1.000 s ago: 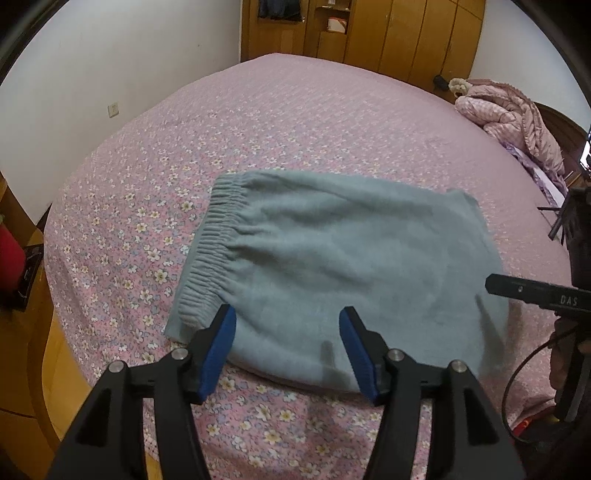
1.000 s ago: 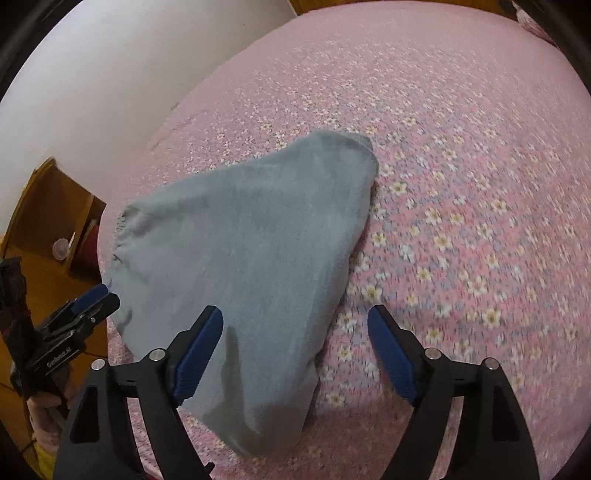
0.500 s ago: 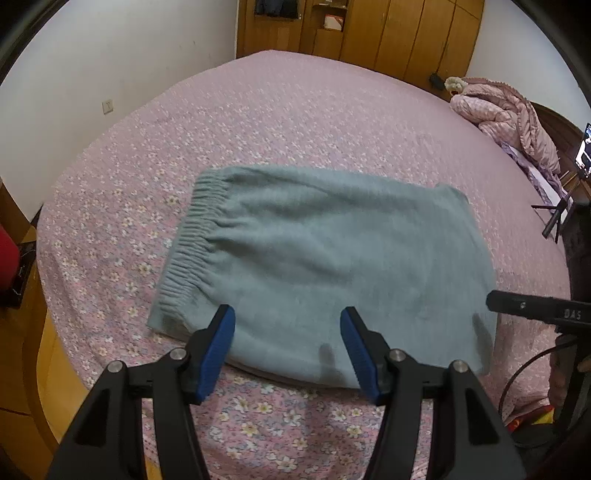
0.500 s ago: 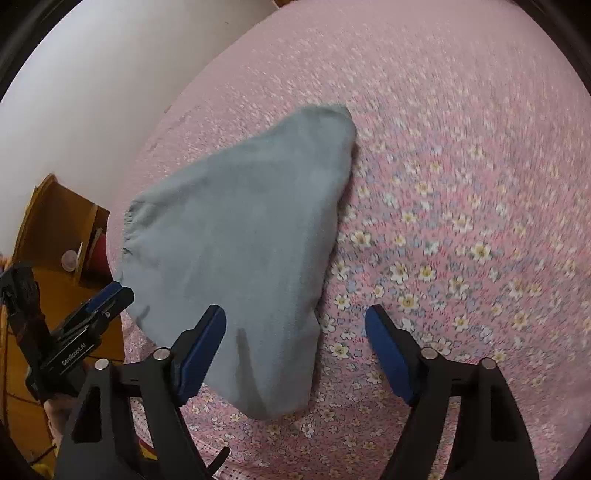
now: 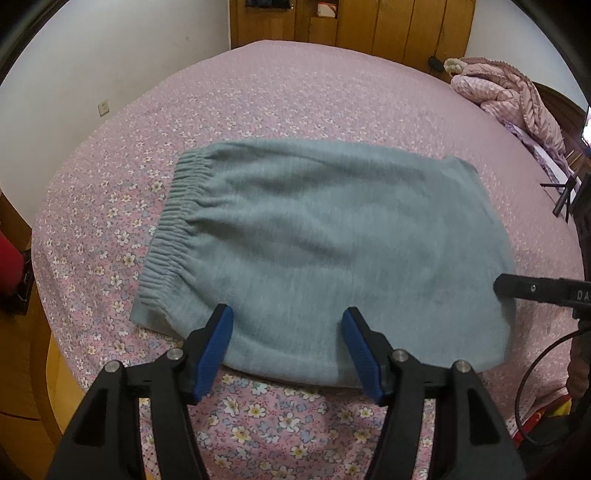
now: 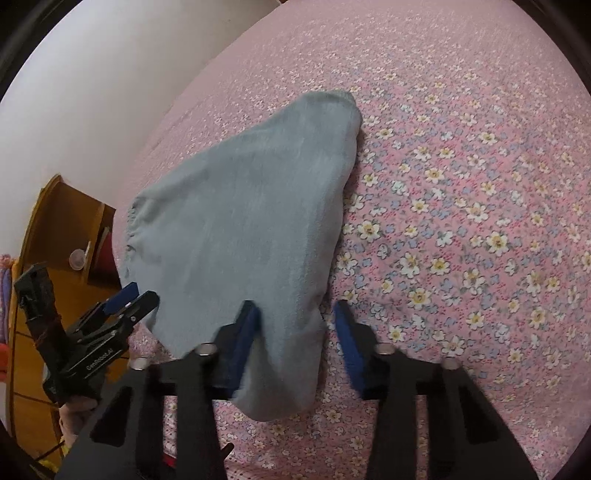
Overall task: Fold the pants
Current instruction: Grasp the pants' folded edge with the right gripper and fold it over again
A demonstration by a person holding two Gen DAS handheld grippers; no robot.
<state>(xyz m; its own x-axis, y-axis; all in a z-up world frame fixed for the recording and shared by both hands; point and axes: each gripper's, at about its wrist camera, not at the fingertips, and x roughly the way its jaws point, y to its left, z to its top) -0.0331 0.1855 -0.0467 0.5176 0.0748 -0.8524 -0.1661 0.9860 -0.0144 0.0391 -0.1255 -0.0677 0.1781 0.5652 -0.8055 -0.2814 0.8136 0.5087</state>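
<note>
**Taking the near edge of the pants for the next fold**

While the right gripper (image 6: 295, 328) draws its jaws together, the near right corner of the grey pants (image 6: 243, 221) lies between the blue pads, one pad at the cloth and the other not yet pressing on it, so the grip is not made. It would do well to finish closing only once the whole thickness of the folded edge sits between the pads; catching the top layer alone would likely peel the stack apart when lifted.

The left gripper (image 5: 286, 341) hovers with its jaws apart and widening, straddling the near edge of the pants (image 5: 325, 236) close to the elastic waistband (image 5: 173, 229) at the left. Nothing is pinched there. I judge it should come down onto that hem and close on all layers too, so both hands take the same edge.

The pants lie flat and already doubled on the pink flowered bedspread (image 5: 258, 107), waistband left, folded end right, near the front edge of the bed. The next fold probably carries this near edge across; lifting both corners evenly should keep the cloth square and stop the soft fabric sagging between the two hands.

Beyond, a wooden wardrobe (image 5: 369, 29) and a bundled pink quilt (image 5: 509, 96) stay well clear.
</note>
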